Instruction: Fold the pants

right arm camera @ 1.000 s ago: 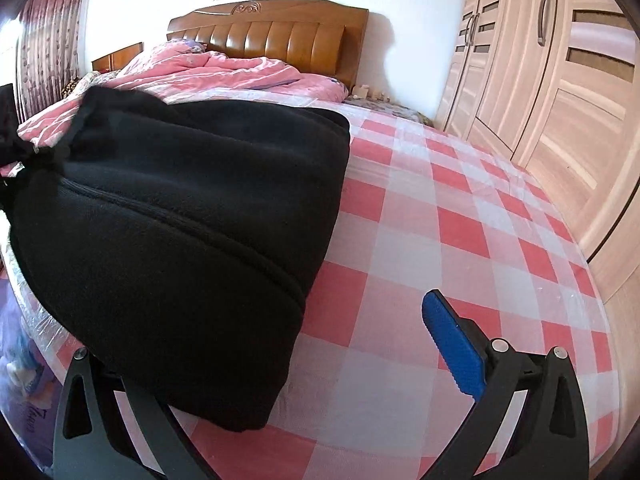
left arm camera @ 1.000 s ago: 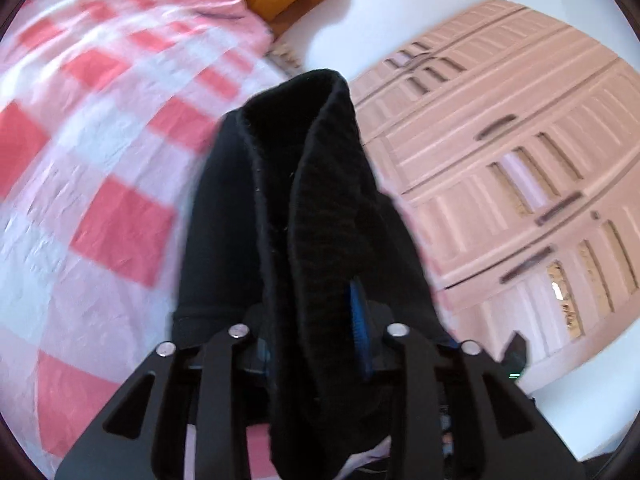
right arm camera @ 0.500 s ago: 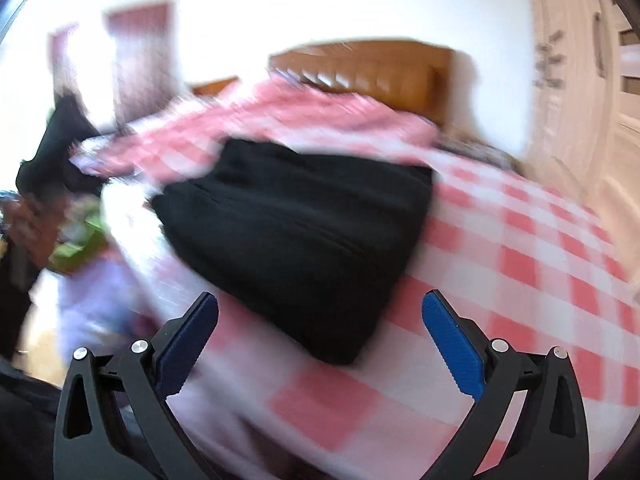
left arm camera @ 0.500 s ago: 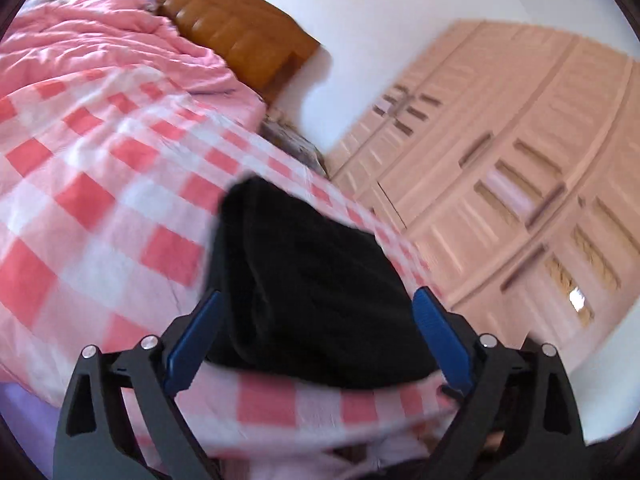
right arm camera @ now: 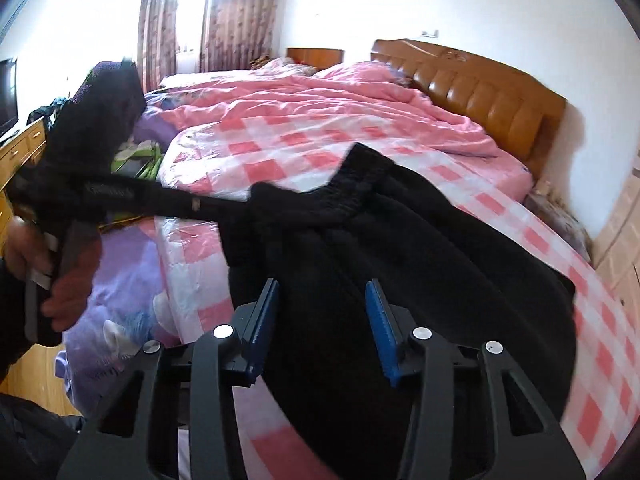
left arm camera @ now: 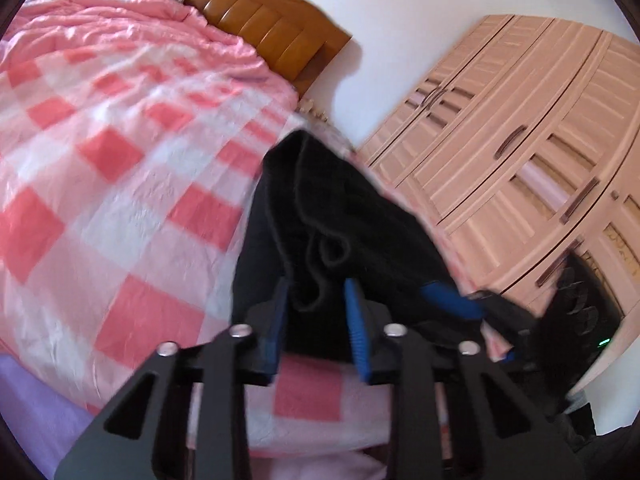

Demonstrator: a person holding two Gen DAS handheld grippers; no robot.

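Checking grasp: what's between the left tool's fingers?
A bunched edge of the black pants fills the gap of the left tool, seen in the left wrist view.

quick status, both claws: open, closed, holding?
Left claw: closed on the black pants at the near edge.
Right claw: closed on the same pants' near edge.

Counted: one pants (right arm camera: 420, 264), black; two tongs, left (left arm camera: 316, 316) and right (right arm camera: 322, 322); one bed (left arm camera: 104, 168); one headboard (right arm camera: 480, 96); one wardrobe (left arm camera: 532, 152); two curtains (right arm camera: 180, 20).
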